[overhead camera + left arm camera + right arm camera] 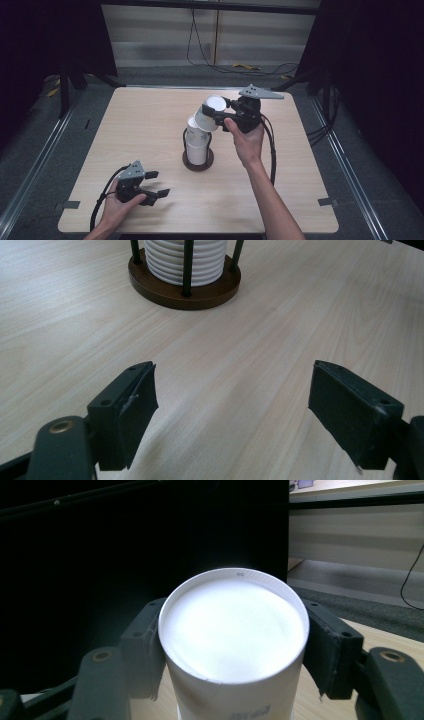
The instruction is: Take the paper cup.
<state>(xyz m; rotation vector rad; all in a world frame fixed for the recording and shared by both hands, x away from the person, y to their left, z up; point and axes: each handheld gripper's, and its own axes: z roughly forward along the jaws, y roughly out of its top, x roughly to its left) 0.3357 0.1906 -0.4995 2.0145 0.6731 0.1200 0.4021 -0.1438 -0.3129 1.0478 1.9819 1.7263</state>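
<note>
A stack of white paper cups (196,145) stands upside down in a dark wire holder with a round brown base (199,163) at the table's middle. My right gripper (215,113) is shut on one more white cup (208,118), tilted, bottom up, its mouth just over the top of the stack. In the right gripper view that cup's (232,635) flat bottom faces the camera between the two pads (327,652). My left gripper (156,183) rests open near the front left edge. It points at the holder base (185,290) and the ribbed cup rims (185,260).
The light wooden table (135,125) has bare room on both sides of the holder. Grey tape tabs (67,205) mark its front corners. Cables (272,150) trail from each gripper. Dark curtains and floor rails surround the table.
</note>
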